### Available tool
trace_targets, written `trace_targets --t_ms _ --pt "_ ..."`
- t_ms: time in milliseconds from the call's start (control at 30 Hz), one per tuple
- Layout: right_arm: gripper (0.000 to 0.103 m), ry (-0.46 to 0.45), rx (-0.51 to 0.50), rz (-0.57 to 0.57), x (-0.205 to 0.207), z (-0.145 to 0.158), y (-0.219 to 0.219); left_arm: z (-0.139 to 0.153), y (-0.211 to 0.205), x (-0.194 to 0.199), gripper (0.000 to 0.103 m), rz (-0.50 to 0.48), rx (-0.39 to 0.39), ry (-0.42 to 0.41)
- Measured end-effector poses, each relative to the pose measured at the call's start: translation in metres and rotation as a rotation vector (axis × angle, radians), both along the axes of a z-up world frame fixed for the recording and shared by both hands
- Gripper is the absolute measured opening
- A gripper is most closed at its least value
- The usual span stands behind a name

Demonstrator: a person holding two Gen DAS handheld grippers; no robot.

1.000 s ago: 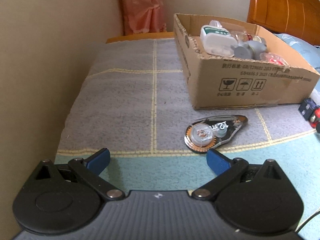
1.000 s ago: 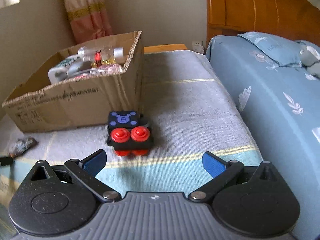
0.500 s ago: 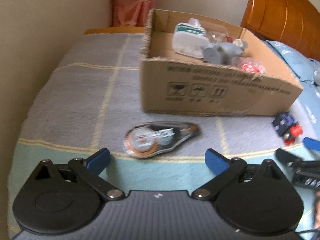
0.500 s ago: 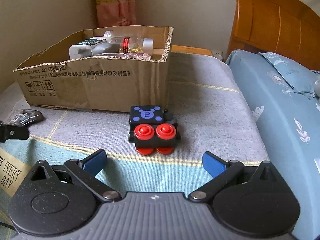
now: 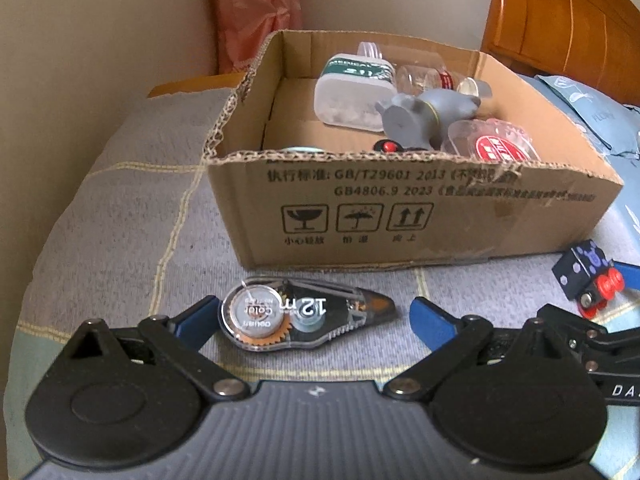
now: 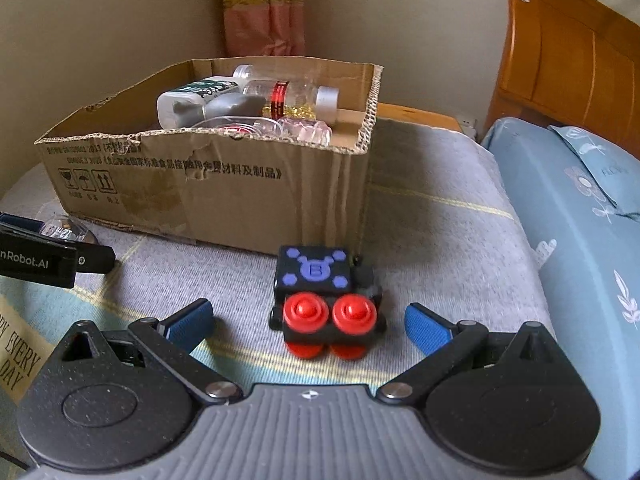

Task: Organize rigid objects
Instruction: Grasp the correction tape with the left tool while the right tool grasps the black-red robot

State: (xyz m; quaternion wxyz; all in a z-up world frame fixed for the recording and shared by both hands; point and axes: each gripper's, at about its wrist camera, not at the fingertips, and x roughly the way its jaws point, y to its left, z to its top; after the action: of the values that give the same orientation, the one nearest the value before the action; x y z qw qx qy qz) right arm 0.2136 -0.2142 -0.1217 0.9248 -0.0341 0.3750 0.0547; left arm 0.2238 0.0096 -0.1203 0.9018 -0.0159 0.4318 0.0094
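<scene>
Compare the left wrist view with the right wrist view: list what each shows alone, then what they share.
Left wrist only: the correction tape's full clear body with its printed label, lying between the left gripper's open fingers, and a grey figurine facing the camera.

Right wrist only: the toy block's two red buttons and bear emblem between the right gripper's open fingers; the wooden headboard in full.

Both: the cardboard box, the white bottle, the curtain.

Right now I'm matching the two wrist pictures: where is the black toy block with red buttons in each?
Left wrist: black toy block with red buttons at the far right edge, beside the box's right corner.
Right wrist: centre foreground, between the open fingers.
Shared landmark: brown cardboard box.
</scene>
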Motion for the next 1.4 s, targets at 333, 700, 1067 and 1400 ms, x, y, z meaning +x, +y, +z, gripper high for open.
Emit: trace_targets --t_ms 333,700,1067,1400 --pt "0.084 0.01 -0.007 0.059 0.004 0.008 0.002 0.001 0.007 -0.004 0.09 -0.035 0.003 -0.017" --pt "0.06 0.038 -0.024 0.074 -0.002 0.015 -0.003 0.003 0.014 -0.008 0.089 -0.113 0.031 -0.005" --pt "0.069 0.045 -0.014 0.07 0.001 0.015 -0.002 0.002 0.019 -0.01 0.09 -0.124 0.023 -0.009" --pt "0.06 0.055 -0.025 0.069 -0.005 0.017 0.0 0.004 0.022 -0.013 0.089 -0.186 0.024 -0.007"
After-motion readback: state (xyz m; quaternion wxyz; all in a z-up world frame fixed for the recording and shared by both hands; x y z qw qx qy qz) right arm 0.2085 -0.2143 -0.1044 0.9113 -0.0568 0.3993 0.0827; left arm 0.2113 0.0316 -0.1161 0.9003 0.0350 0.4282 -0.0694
